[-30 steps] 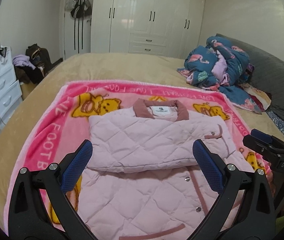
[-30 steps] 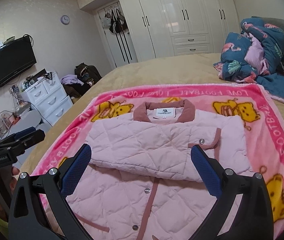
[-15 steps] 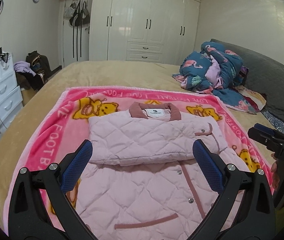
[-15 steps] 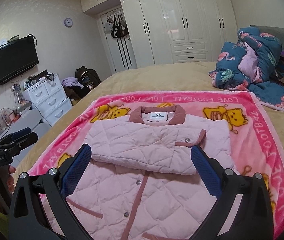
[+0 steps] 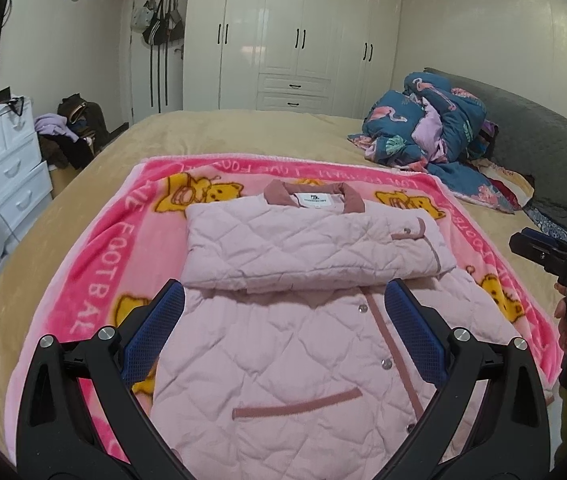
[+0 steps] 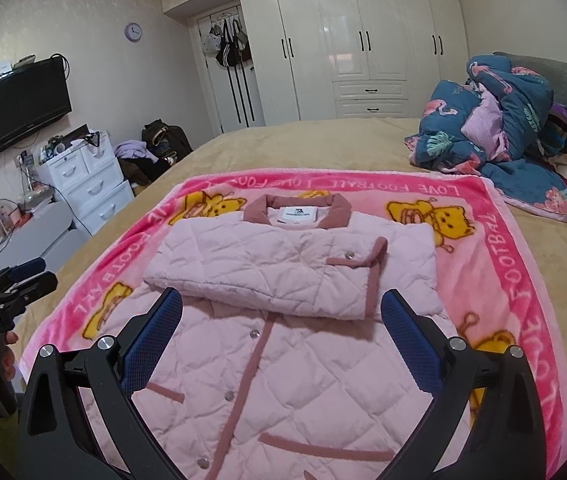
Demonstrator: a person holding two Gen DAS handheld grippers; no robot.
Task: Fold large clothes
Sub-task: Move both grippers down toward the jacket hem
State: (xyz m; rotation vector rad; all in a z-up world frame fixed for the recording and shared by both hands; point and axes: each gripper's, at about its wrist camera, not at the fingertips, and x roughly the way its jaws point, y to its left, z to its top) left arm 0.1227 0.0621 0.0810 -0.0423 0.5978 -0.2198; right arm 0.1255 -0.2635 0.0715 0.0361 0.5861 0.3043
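Hovering above the bed's near edge, left gripper (image 5: 283, 332) and right gripper (image 6: 281, 332) both gape wide, holding nothing. Quilted pink jacket (image 5: 283, 320), sleeves folded across its chest, lies on a fleecy pink blanket (image 5: 95, 280). Beyond: crumpled blue duvet (image 5: 427, 132), white wardrobe (image 5: 295, 40). Only the right view shows the television (image 6: 23, 104).

The jacket (image 5: 283, 344) is pale pink, diamond-quilted, with dusty-rose trim. The blanket (image 5: 95, 280) is hot pink with yellow bears; the bed (image 5: 243, 132) is tan. The tongs (image 5: 283, 328) have blue pads.
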